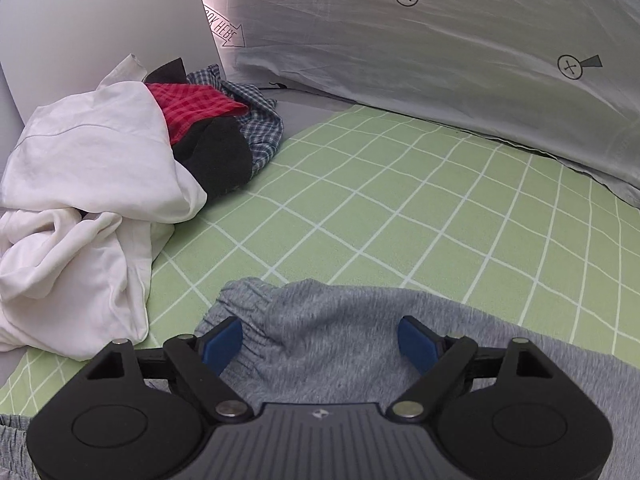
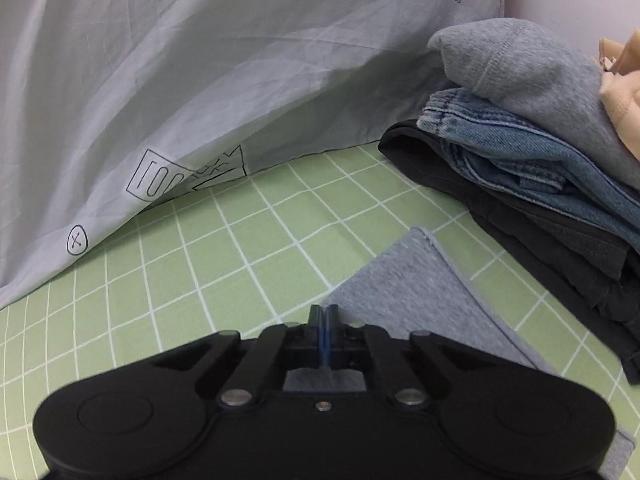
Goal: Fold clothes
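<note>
A grey marl garment with an elastic waistband [image 1: 360, 304] lies on the green checked sheet [image 1: 400, 200]. My left gripper [image 1: 320, 328] hovers just over the waistband, open, its blue pads [image 1: 222, 340] wide apart with cloth below them and none pinched. In the right wrist view the same grey garment [image 2: 420, 280] lies flat, one hemmed corner pointing away. My right gripper [image 2: 324, 316] is shut at that garment's near left edge, pads pressed together. I see no cloth between them.
An unfolded heap sits at the left: a white garment [image 1: 92, 184], red check [image 1: 192, 104], black [image 1: 216, 160] and blue check [image 1: 260, 128]. A folded stack stands at the right: grey sweatshirt [image 2: 520, 72], jeans [image 2: 520, 152], black cloth [image 2: 540, 232]. A grey printed pillow [image 2: 200, 80] lines the back.
</note>
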Available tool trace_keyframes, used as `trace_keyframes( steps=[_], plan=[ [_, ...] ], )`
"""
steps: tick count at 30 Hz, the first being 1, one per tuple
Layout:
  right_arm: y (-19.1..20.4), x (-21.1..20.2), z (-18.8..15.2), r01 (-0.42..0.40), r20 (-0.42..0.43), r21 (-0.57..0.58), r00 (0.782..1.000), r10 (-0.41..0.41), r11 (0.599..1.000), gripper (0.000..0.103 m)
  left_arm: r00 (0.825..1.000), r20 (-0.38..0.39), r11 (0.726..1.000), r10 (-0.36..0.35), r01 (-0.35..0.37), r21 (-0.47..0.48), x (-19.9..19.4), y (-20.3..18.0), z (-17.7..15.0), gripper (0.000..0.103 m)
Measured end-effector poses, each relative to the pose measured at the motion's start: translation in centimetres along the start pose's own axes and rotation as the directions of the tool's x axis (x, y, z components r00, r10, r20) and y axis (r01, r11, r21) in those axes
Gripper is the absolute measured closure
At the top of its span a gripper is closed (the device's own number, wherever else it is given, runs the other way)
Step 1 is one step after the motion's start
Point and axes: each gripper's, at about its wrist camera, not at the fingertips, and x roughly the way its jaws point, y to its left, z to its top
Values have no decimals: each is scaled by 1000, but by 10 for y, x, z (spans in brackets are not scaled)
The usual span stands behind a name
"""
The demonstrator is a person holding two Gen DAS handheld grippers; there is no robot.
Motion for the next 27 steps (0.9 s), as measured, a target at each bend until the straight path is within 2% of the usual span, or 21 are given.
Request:
trace_keyframes(
  steps=[5,9,10,11,12,13,14,16,19,24,27],
  plan=[
    [5,26,26,16,19,-46,1000,-15,999,102,999,37,1000,-6,7,-20,11,9,3,5],
    [4,40,45,-20,2,-24,1000,20,1000,99,999,30,999,-14,16,-46,15,14,6,3],
    [5,36,48,-21,7,-34,1000,21,999,87,1000,27,999,-7,9,-39,15,13,7,4],
    [5,29,50,-23,23,-45,999,25,999,62,1000,29,999,0,0,-32,13,14,7,4],
    [6,18,48,-13,53,-65,998,17,998,49,999,36,1000,9,-9,-24,9,14,6,4],
    [7,5,44,7,93,-90,996,2,996,30,999,44,1000,18,-18,-17,6,15,6,4],
    [8,-8,37,20,119,-131,993,-4,991,20,998,53,1000,20,-20,-16,1,16,5,4],
    [13,-34,18,29,146,-229,989,5,973,17,998,59,999,13,-11,-33,-9,22,2,4],
    [6,-71,-27,-32,123,-280,990,69,959,12,999,48,999,-15,17,-51,-27,30,-6,4],
    [-15,-96,-87,-90,35,-236,994,101,968,12,996,15,995,-90,90,-33,-61,36,-23,4],
    [-33,-99,-100,-21,30,-195,999,27,981,12,991,11,991,-134,133,23,-84,37,-34,4]
  ],
)
